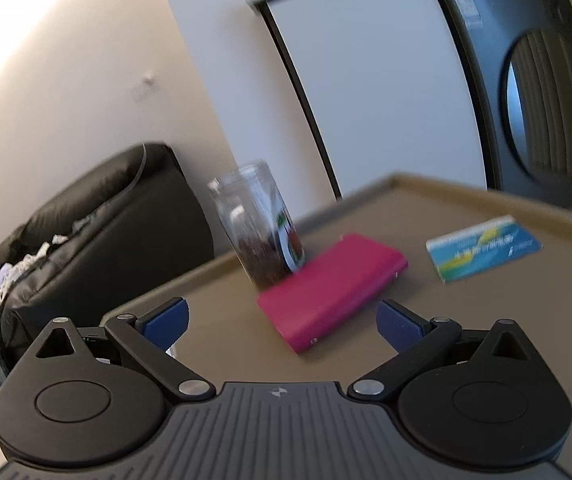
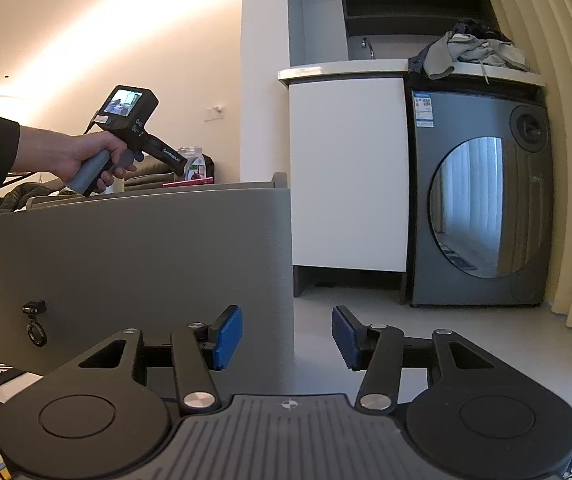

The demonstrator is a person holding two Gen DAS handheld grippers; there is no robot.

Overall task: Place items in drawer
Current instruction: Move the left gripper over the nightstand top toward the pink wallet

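While both tools gape empty, the left tool (image 1: 282, 320) faces a stiff, light pink case (image 1: 332, 286); grip its long edges.

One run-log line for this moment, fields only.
left gripper: open, empty, facing magenta flat case on brown tabletop | right gripper: open, empty, low beside grey cabinet | nothing grasped
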